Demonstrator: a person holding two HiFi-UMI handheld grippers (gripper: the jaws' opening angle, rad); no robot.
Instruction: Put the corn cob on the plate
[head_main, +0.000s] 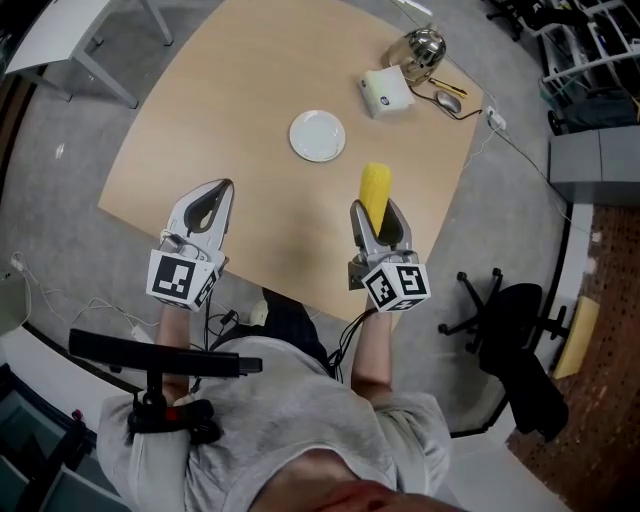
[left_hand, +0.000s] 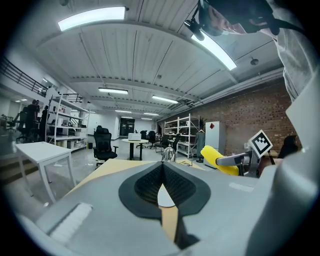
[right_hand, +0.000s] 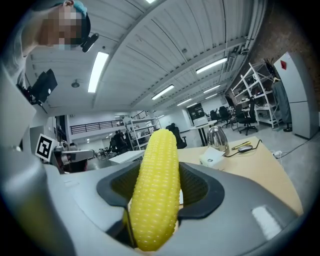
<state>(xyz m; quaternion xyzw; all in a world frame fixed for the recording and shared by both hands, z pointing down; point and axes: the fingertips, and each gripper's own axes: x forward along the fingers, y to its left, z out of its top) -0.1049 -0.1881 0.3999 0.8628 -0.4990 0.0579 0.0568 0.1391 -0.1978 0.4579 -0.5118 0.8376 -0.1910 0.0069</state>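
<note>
Left gripper (head_main: 222, 190): over the near left part of the table (head_main: 200, 110), jaws drawn together with nothing between them. In its own view only a sliver of gap shows lower down, and the white plate is seen through it.
Plate (head_main: 317, 135): small, round, white, bare. It sits mid-table, ahead of both grippers and between them.
Corn cob (head_main: 375, 192): yellow, gripped low on its length. The free end sticks out past the jaw tips toward the far side. It is near the plate, to its right, not touching it.
Right gripper (head_main: 380, 218): jaws clamped on the corn cob, one pad on each flank.
Far right corner: white box (head_main: 387, 92), shiny kettle (head_main: 425, 47) just behind it, mouse (head_main: 449, 101) beside it.
Floor, right: black office chair (head_main: 520, 335), off the table.
</note>
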